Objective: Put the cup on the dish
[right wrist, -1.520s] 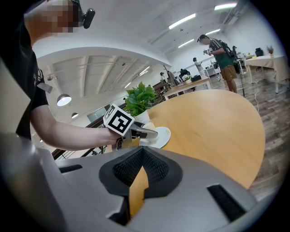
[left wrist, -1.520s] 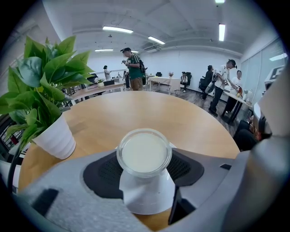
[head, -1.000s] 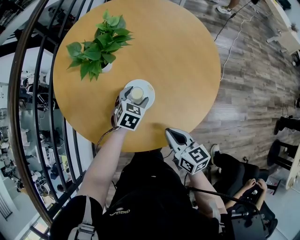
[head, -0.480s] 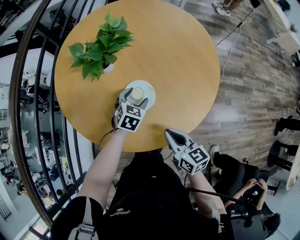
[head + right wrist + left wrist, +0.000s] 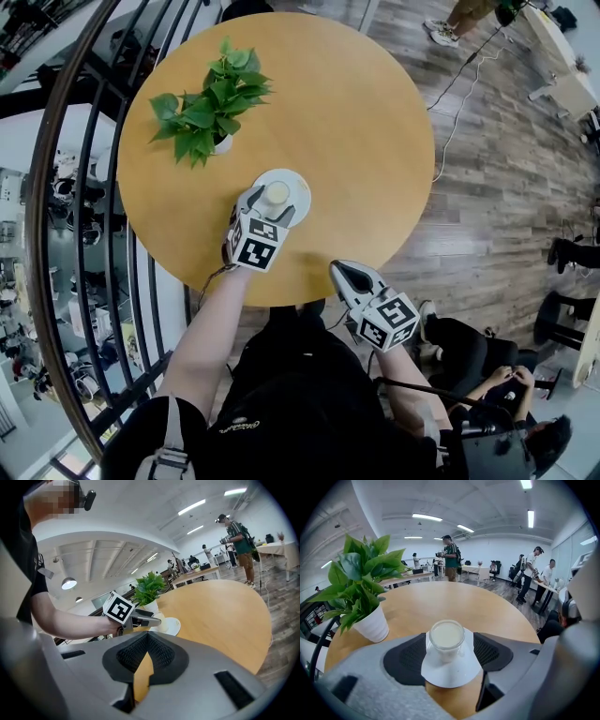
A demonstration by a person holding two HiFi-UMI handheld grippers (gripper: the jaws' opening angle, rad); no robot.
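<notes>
The cup [image 5: 446, 637] is sitting upright in the middle of the white dish [image 5: 452, 676], full of something pale and milky. Cup and dish are on the round wooden table [image 5: 356, 122], a bit toward 6 o'clock from its centre in the head view. My left claw [image 5: 272, 202] is reaching in from 6 o'clock with its jaws spread wide, one dark pad on each side of the cup. There's a visible gap both ways, so it's let go and not touching the cup. The pads do hang over the dish's edges, but I can't tell if they touch it. At about 10 o'clock from the cup there's a leafy green plant [image 5: 211, 98] in a small white pot [image 5: 370, 625], near the dish but apart from it. My right claw [image 5: 349, 274] is down at roughly 5 o'clock from the cup, right at the table's near rim. Its jaws are clenched tip to tip on nothing, with just a sliver of tabletop showing through lower down. Further out, a dark curved railing [image 5: 84, 187] wraps the table's 9 o'clock side and a wood plank floor [image 5: 506, 169] runs off at 3 o'clock. In the left gripper view a few people [image 5: 450, 562] stand around desks way past the far edge of the table.
</notes>
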